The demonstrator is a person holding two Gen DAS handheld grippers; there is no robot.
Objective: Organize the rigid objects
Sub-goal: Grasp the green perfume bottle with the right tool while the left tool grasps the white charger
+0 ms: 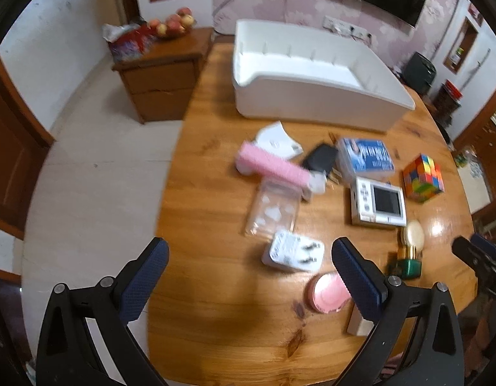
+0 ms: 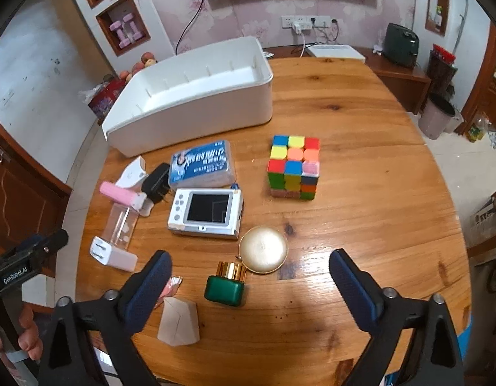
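A: Tool state? Both are seen spread wide, nothing held. The left gripper [image 1: 249, 276] hangs over the near-left table edge, the right gripper [image 2: 251, 284] over the near middle.

B: Task things are noted scattered on the wooden table [image 2: 360, 135]; the white bin [image 2: 196, 103] stands empty at the far side, nothing yet placed in it.

A: Key relation: the white plug adapter [image 1: 293, 251] lies just ahead of the left gripper, between its fingers in that view, prongs pointed right, long axis roughly across the jaws. The left hand is judged nearer to it. The green bottle [image 2: 227, 286] with its gold cap lies just ahead of the right gripper, long axis pointed away toward the gold round case [image 2: 263, 249].

B: View differences: the pink round compact [image 1: 329, 292] is shown clearly in the left view but is mostly hidden behind a finger in the right. The Rubik's cube [image 2: 294, 167] and handheld screen device [image 2: 206, 212] are sharp only in the right view; the left is blurred.
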